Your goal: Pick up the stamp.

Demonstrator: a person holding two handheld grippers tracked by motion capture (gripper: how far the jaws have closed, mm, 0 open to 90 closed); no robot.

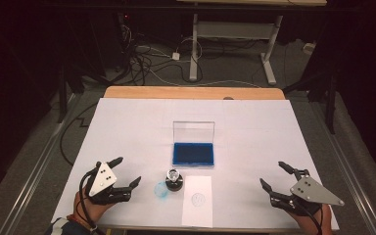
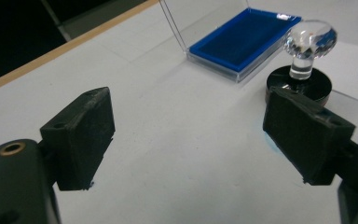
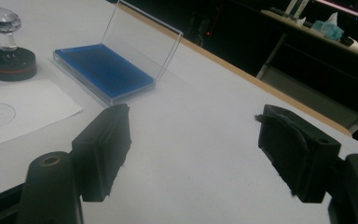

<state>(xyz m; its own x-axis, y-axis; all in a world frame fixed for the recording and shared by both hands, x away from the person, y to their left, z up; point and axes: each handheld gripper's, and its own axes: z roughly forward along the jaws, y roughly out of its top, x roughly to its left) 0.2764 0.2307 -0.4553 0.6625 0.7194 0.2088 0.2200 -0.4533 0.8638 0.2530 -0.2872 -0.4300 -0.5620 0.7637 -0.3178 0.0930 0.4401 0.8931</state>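
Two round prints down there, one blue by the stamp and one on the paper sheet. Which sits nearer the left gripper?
The blue print, left of the stamp, beside the left gripper. The faint outline print lies on the paper sheet.

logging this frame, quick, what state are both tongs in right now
Left tongs: open, holding nothing, near the stamp.
Right tongs: open, holding nothing, over bare table.

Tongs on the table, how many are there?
2. The left black two-jaw tongs sit at the table's near left, jaws open, beside the small blue-tinted round clear cap. The right black two-jaw tongs sit at the near right, jaws open.
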